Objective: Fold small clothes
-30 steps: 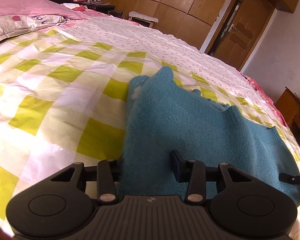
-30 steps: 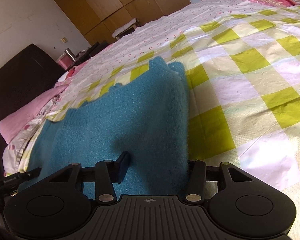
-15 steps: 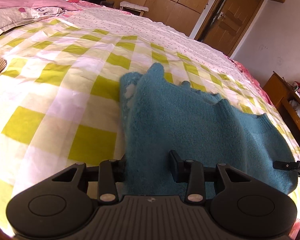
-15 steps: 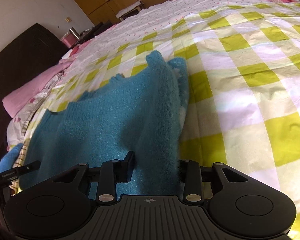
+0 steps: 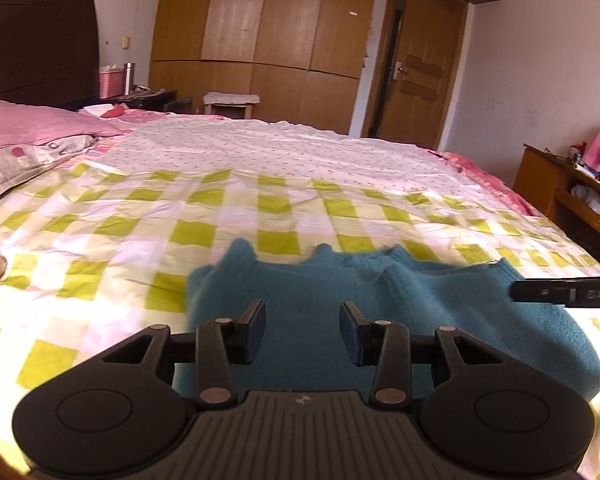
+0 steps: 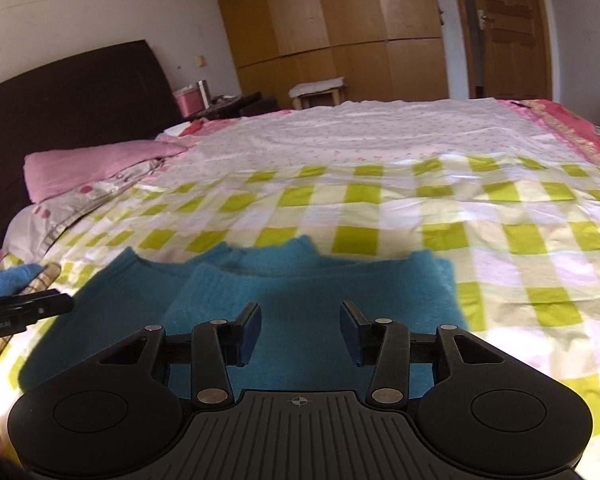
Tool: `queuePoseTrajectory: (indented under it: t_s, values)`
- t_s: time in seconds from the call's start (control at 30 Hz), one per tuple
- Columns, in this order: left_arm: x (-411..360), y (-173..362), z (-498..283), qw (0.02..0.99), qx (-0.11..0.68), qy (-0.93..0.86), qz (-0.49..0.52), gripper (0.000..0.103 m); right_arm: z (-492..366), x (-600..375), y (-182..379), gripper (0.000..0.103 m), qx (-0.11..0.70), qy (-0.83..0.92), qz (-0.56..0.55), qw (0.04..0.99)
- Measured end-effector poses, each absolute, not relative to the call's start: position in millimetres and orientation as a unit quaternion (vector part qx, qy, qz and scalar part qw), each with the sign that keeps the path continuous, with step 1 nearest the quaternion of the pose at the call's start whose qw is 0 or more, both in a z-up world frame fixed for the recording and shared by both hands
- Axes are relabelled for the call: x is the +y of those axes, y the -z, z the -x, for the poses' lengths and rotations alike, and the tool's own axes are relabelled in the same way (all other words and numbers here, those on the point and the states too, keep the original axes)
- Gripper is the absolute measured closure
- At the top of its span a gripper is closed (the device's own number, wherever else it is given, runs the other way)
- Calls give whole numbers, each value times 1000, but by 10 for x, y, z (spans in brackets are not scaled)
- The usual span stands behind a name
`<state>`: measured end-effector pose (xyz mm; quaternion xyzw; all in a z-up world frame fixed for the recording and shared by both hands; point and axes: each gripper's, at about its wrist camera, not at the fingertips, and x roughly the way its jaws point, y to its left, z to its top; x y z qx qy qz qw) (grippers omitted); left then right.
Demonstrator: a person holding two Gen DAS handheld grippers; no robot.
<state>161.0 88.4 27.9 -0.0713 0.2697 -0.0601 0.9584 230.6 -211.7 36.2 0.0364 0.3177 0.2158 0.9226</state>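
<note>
Both grippers let go within the last half second — left gripper [image 5: 303, 330] and right gripper [image 6: 300, 330] now stand with jaws spread and nothing between them, where each had pinched the teal sweater's [image 5: 380, 320] near edge. The sweater [image 6: 300, 300] lies flat on the checked bedspread [image 5: 140, 240] just ahead of and beneath both sets of fingers. This fold looks laid down; another probably follows.

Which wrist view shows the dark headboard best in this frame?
The right wrist view: the dark headboard spans the upper left, its curved top edge visible above the pink pillow. The left wrist view catches only one end of it at the frame's left edge, cut off by the fisheye border.
</note>
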Motion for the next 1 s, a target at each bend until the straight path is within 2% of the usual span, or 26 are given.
queuePoseTrajectory:
  t_s: [0.23, 0.37, 0.4, 0.6, 0.67, 0.73, 0.93, 1.0]
  values:
    - [500, -79, -2033, 948, 290, 117, 68, 57, -2689, -1655, -120, 72, 355, -278, -48, 891]
    - [377, 79, -2212, 951, 306, 45, -14, 57, -2791, -1456, -14, 77, 363, -270, 6, 892]
    - [440, 119, -2248, 950, 311, 40, -8, 57, -2840, -1438, 31, 79, 365, -264, 15, 893]
    - [744, 139, -2260, 951, 309, -14, 7, 64, -3075, -1664, 105, 95, 368, -185, 8, 911]
    - [820, 148, -2251, 950, 313, -16, 14, 70, -3128, -1772, 154, 103, 370, -179, -9, 911]
    - [855, 134, -2232, 949, 313, -28, 14, 75, -3124, -1821, 163, 103, 368, -176, -17, 913]
    - [866, 83, -2167, 949, 312, -35, 13, 76, -2981, -1763, 14, 103, 354, -160, -6, 922]
    - [857, 69, -2128, 950, 311, -33, 11, 76, -2882, -1743, -54, 94, 349, -168, -2, 922]
